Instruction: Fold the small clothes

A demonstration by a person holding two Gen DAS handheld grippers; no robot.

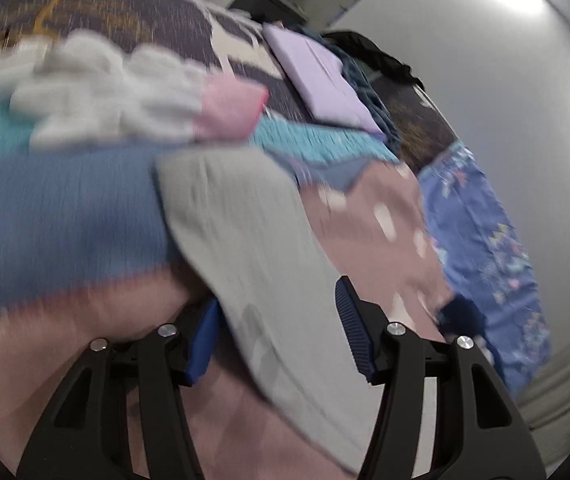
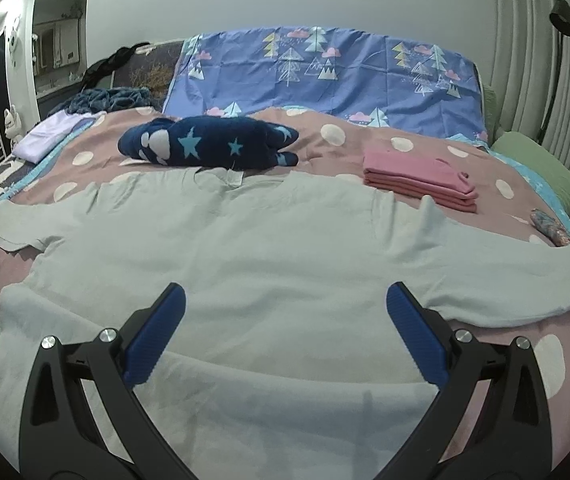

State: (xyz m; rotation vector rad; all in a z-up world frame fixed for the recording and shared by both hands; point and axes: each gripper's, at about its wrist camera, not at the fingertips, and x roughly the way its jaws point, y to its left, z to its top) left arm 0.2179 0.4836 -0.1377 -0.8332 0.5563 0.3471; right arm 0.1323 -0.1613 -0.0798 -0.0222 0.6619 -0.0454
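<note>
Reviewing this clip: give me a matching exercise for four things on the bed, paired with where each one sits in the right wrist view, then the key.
Things:
1. pale grey T-shirt
2. navy star-print garment
3. folded pink stack
4. folded lilac item

Places:
A. far left edge of the bed
B. spread flat across the foreground, under the right gripper
C. right of centre, beyond the shirt's sleeve
D. bunched up just beyond the shirt's collar

Pairs: 1-B, 2-D, 3-C, 4-A
</note>
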